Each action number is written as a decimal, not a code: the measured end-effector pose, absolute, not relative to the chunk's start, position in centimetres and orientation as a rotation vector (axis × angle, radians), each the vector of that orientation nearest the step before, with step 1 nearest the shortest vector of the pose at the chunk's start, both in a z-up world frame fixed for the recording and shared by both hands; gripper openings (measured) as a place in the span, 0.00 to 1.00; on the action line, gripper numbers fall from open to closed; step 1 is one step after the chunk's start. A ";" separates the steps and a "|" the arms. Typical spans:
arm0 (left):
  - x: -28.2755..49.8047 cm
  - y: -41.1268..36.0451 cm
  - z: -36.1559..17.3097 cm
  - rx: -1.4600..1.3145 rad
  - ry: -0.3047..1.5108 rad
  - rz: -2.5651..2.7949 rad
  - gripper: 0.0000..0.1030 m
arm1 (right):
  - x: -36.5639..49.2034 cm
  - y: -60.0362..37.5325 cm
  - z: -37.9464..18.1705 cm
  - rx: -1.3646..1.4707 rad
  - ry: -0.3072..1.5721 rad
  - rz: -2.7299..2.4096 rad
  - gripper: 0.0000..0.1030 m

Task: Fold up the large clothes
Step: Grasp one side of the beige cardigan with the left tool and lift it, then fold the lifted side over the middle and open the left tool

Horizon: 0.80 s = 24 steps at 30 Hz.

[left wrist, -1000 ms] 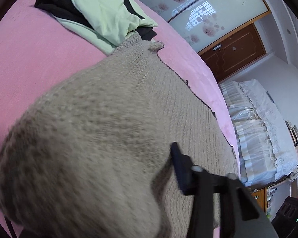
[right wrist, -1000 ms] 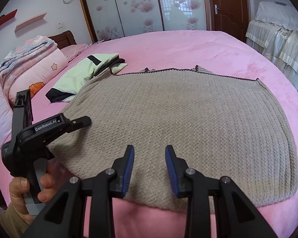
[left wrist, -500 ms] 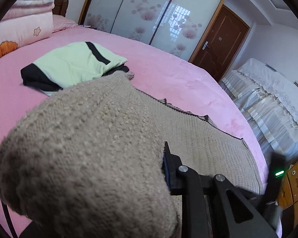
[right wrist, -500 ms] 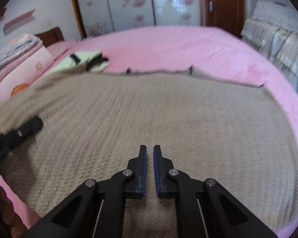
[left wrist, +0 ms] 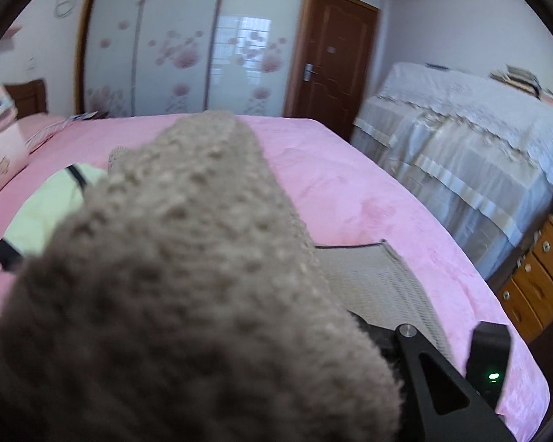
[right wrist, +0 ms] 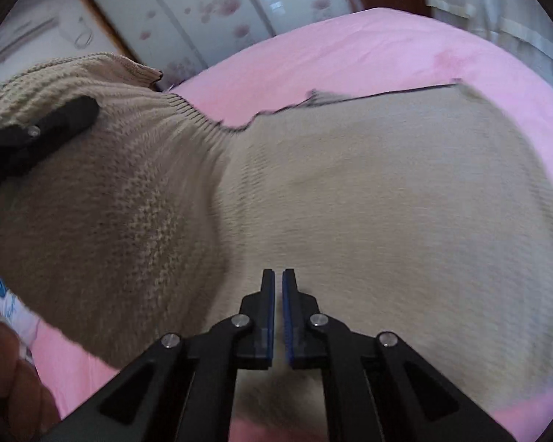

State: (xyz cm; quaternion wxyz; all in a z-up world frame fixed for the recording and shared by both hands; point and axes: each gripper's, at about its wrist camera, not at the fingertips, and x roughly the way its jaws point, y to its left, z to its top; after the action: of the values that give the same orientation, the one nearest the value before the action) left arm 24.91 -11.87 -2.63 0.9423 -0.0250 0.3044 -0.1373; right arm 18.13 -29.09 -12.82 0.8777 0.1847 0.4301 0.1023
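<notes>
The sweater (left wrist: 188, 287) draped over the left hand-held gripper (right wrist: 61, 118) hides its clamped tips at left; the rest lies on the bed (right wrist: 350, 48). Right hand-held gripper (right wrist: 278, 294) closed, empty, over mid-sweater; pink margin free upper right.

Home bedroom: pink-covered bed (left wrist: 350, 199), floral sliding wardrobe doors (left wrist: 188, 44), wooden door (left wrist: 335, 55), drawers (left wrist: 538, 287).

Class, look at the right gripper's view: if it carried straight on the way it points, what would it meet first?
Most likely the flat part of the beige sweater spread on the pink bed. The right gripper, jaws shut, aims down at the knit just ahead, though blur makes depth uncertain.
</notes>
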 end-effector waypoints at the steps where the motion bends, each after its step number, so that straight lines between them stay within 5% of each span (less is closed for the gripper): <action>1: 24.8 -13.3 -2.7 -0.037 0.624 -0.301 0.17 | 17.2 -31.0 -12.6 0.404 0.890 0.168 0.04; 10: 23.8 -26.0 -11.6 0.254 0.803 -0.424 0.17 | 10.8 -41.6 -13.5 0.466 0.884 -0.065 0.04; 15: 21.9 -28.2 -13.1 0.421 0.749 -0.400 0.20 | 9.4 -42.6 -13.7 0.481 0.882 -0.050 0.04; 20: 21.5 -26.9 -11.3 0.324 0.822 -0.518 0.49 | 9.5 -42.7 -12.9 0.478 0.884 -0.031 0.04; 24: 19.8 -25.1 -9.3 0.258 0.896 -0.639 0.55 | 10.0 -43.1 -11.0 0.472 0.881 -0.006 0.05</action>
State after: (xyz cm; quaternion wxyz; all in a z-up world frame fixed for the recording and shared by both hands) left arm 19.83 -25.07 -9.29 0.8445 0.1223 0.4246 -0.3027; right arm 9.97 -43.08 -11.04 0.8777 0.2262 0.4225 -0.0027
